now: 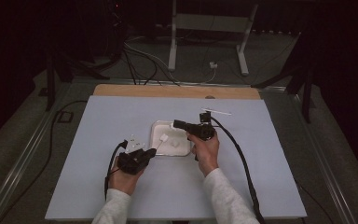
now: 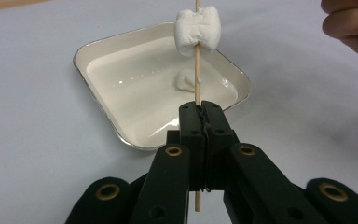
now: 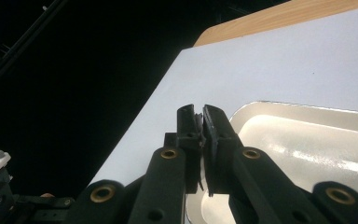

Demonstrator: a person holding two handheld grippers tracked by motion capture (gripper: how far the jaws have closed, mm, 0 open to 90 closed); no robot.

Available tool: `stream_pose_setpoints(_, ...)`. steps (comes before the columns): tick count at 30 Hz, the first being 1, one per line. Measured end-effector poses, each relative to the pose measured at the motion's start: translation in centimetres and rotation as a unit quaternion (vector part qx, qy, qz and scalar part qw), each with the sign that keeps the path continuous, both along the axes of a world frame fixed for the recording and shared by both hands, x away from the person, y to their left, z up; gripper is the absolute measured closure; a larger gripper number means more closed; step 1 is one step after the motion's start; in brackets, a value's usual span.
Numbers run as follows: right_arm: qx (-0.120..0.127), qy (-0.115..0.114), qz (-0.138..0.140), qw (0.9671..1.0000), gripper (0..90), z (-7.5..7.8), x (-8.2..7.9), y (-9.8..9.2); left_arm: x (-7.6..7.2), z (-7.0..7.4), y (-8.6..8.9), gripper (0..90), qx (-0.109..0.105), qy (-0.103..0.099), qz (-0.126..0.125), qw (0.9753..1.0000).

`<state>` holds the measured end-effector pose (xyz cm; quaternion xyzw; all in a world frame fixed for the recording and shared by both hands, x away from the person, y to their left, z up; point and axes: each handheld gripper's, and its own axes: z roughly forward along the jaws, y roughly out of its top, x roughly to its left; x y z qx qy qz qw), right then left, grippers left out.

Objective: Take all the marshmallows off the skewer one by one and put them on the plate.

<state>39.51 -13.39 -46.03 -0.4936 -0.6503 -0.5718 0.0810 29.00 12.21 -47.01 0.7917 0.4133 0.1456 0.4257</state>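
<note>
Left tool (image 2: 200,116) pinching skewer (image 2: 197,88), marshmallow (image 2: 197,31) over tray (image 2: 98,49)

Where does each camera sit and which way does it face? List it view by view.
High view: above the person's side, looking forward and down on the table; forearms, hands and both grippers show.
Left gripper view: on the left gripper, facing the tray; jaws shut on a skewer with marshmallow.
Right gripper view: on the right gripper, facing the table's far edge.
All share the tray.
</note>
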Motion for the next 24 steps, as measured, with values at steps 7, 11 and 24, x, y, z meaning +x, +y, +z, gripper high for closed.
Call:
stream_pose_setpoints(7,-0.008,0.002,-0.005,1.0,87.7,-0.12,0.04,-0.02,0.11,-0.21,0.06,90.0,0.005,0.004,0.0,1.0)
stream_pose_setpoints(11,-0.012,0.004,-0.009,0.9999,88.1,-0.23,0.07,-0.05,0.14,-0.28,0.15,90.0,0.01,0.005,-0.002,0.9999)
stream_pose_setpoints(24,-0.02,0.002,-0.017,0.9996,88.8,-0.35,0.15,-0.27,0.13,-0.33,0.51,90.0,0.012,0.007,-0.01,0.9999)
